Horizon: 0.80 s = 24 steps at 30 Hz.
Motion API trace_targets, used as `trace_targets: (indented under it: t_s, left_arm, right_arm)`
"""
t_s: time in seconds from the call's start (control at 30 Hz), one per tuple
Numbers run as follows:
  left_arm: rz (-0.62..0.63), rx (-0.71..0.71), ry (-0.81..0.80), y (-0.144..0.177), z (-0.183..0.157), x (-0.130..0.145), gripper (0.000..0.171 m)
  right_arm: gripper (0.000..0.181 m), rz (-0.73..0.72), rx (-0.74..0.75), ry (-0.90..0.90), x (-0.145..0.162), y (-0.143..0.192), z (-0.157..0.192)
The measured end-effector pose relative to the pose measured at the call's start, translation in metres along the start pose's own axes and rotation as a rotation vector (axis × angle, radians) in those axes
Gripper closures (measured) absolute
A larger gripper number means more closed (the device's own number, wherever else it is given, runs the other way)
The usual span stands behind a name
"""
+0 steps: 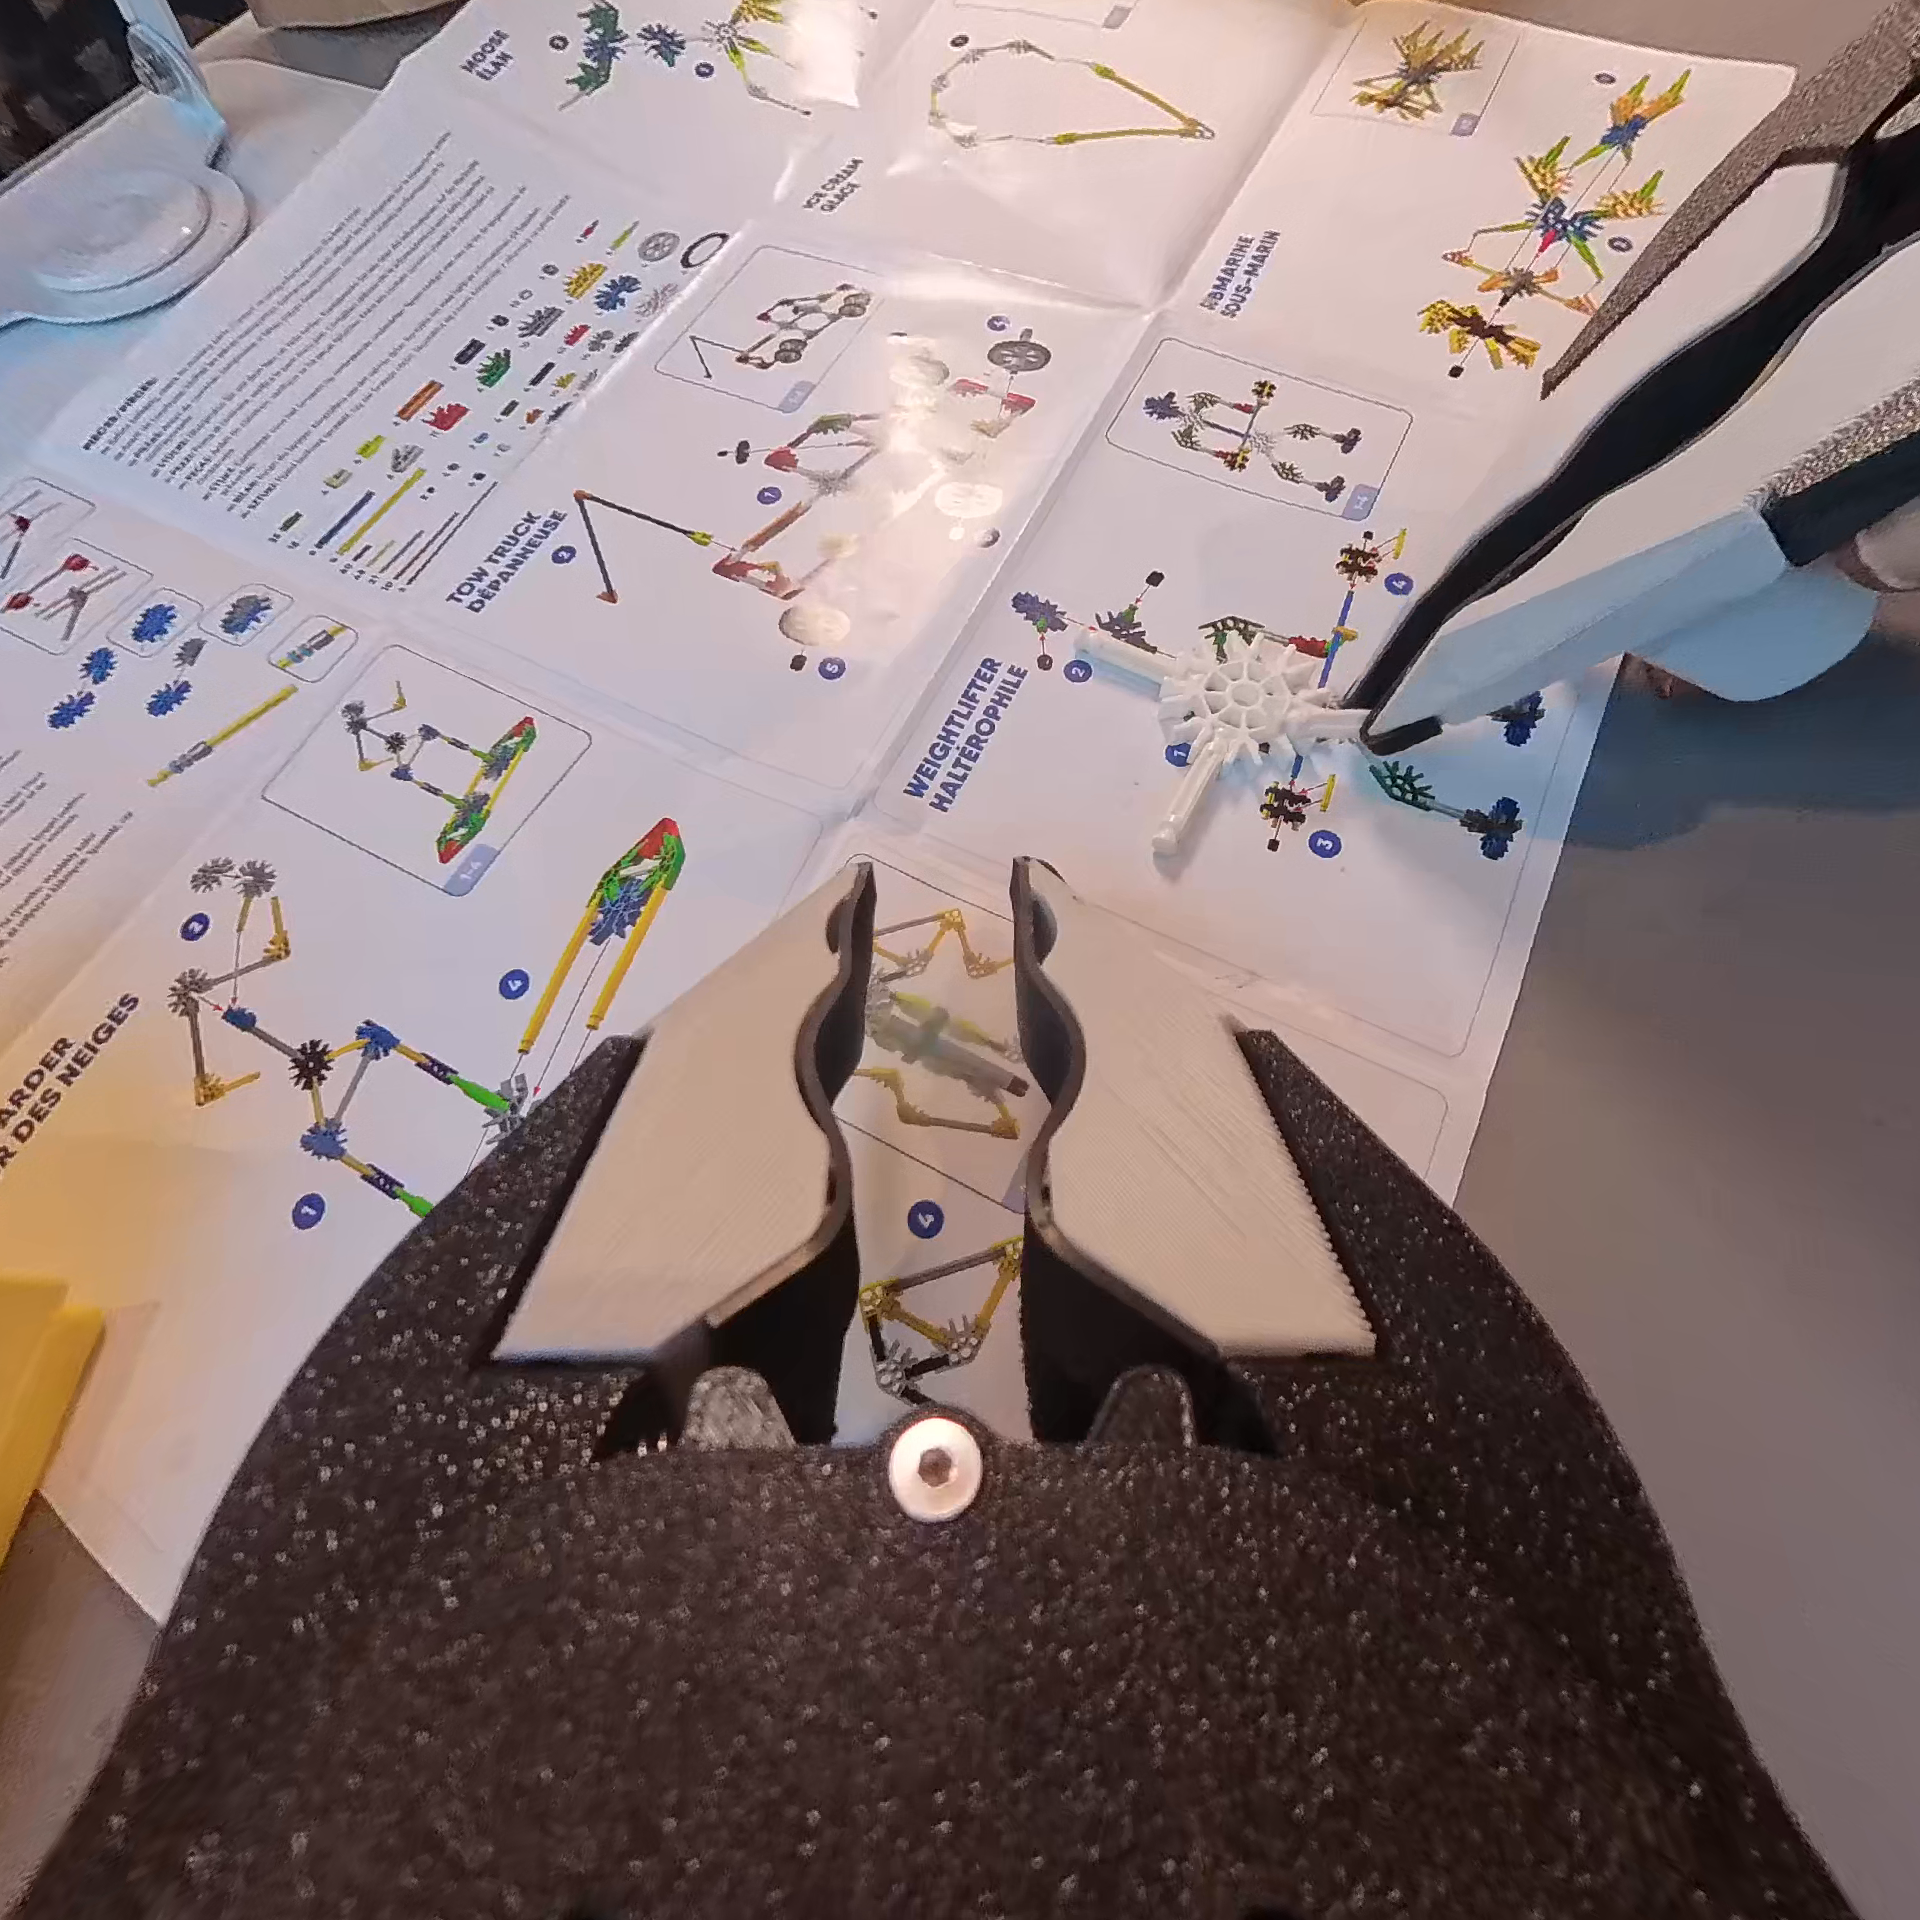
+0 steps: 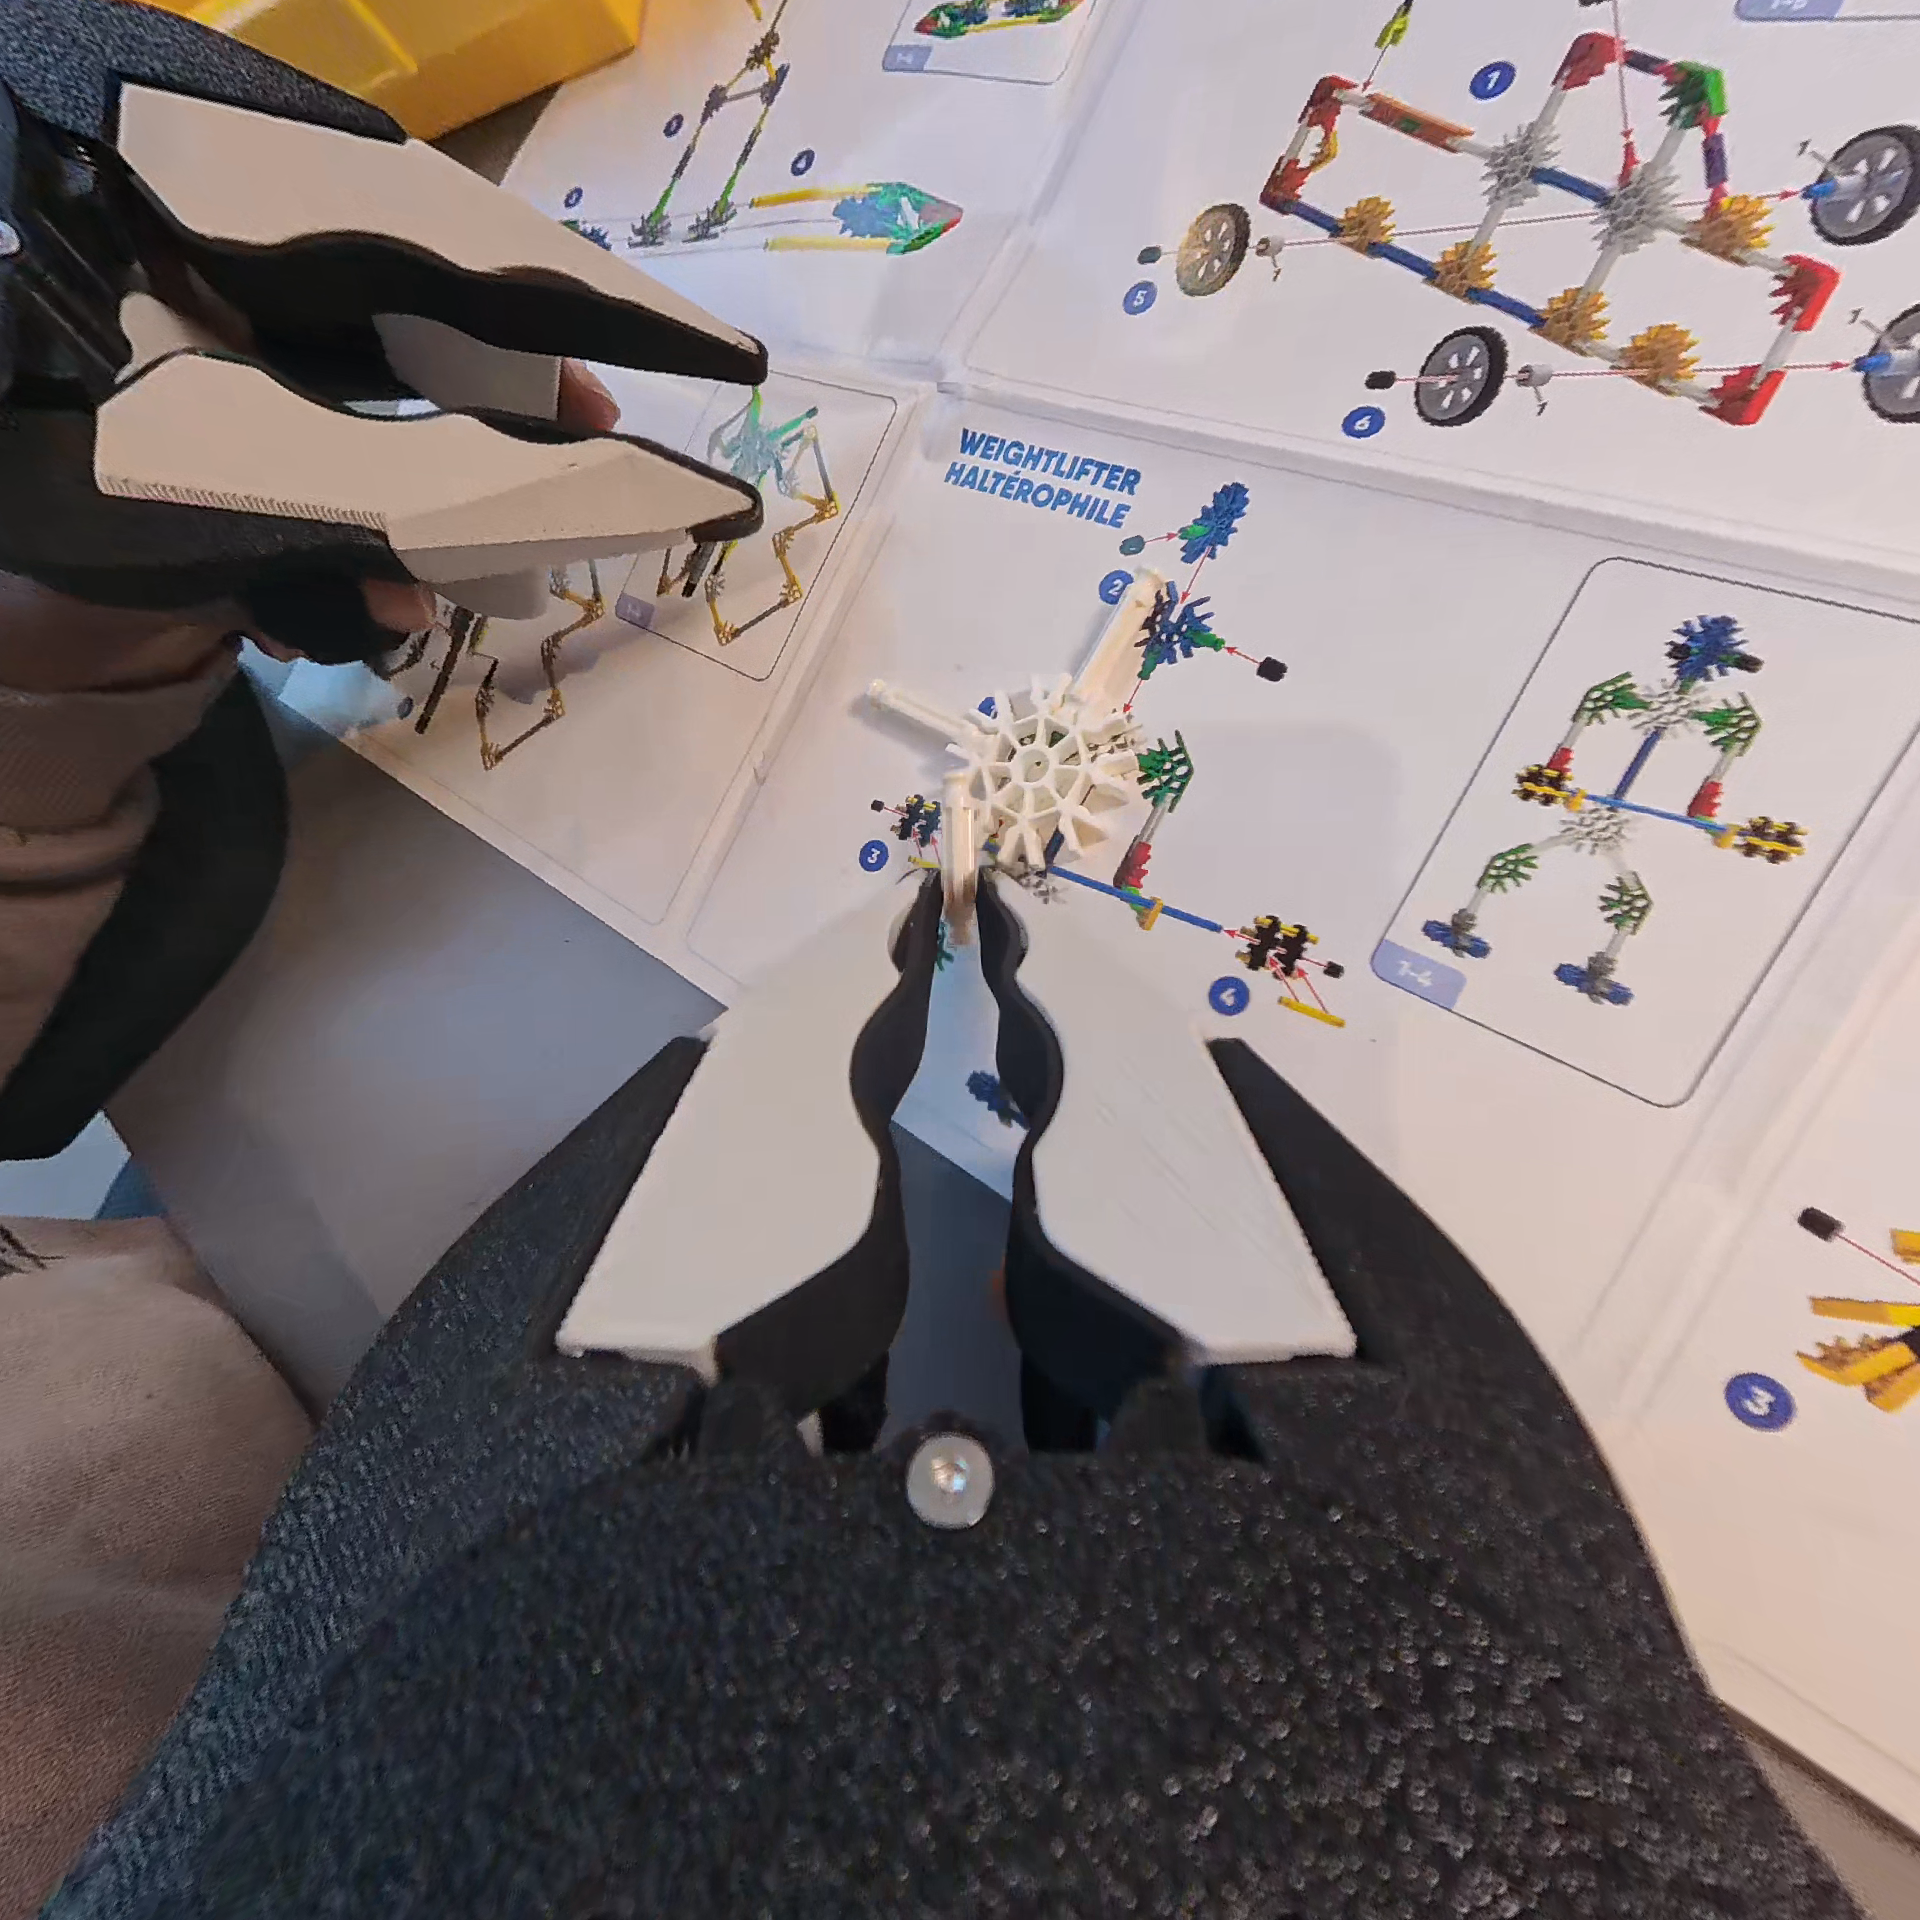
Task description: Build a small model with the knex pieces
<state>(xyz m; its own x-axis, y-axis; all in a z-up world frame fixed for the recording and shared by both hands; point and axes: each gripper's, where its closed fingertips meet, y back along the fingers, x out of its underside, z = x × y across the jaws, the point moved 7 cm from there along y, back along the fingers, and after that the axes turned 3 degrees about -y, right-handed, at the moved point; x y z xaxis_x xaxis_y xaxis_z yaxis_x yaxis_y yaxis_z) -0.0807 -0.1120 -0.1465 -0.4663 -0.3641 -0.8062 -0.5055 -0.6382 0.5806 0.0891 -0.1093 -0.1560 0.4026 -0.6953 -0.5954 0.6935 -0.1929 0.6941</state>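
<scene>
A white snowflake-shaped connector (image 2: pixel 1039 769) with white rods plugged into it lies on a large unfolded instruction sheet (image 2: pixel 1455 520). My right gripper (image 2: pixel 958 906) is shut on one white rod (image 2: pixel 958 862) that meets the connector's near side. In the left wrist view the connector (image 1: pixel 1242 694) shows at the right, with the right gripper (image 1: pixel 1371 727) at its right edge. My left gripper (image 1: pixel 943 883) is open and empty, held above the sheet (image 1: pixel 727 623) to the left of the connector. It also shows in the right wrist view (image 2: pixel 753 442) at the upper left.
A yellow box (image 2: pixel 416 42) stands at the sheet's far edge; it also shows in the left wrist view (image 1: pixel 42 1392). A clear plastic container (image 1: pixel 125 197) sits at the far left. The grey table (image 1: pixel 1714 1143) lies bare right of the sheet. A person's sleeve (image 2: pixel 94 831) is at the left. The tips of one gripper are about 10 cm away from the tips of the other.
</scene>
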Motion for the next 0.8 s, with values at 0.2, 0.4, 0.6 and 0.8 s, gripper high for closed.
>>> trace_targets:
  t_s: [0.2,0.4,0.6,0.8]
  left_arm:
    - [-0.004,-0.005,-0.006,0.001,0.0,0.0,0.148]
    - [-0.011,-0.001,0.011,0.002,0.002,0.0,0.148]
    - [-0.016,0.001,0.023,0.002,0.003,0.0,0.148]
    - [-0.016,0.006,0.03,0.002,0.004,0.0,0.148]
  right_arm:
    - [0.165,0.022,0.01,0.049,-0.002,-0.001,0.001]
    - [0.164,0.029,-0.037,0.203,-0.015,0.014,-0.005]
    - [0.164,0.085,-0.097,0.545,-0.029,0.02,-0.009]
    - [0.163,0.184,-0.2,0.943,-0.023,0.012,-0.011]
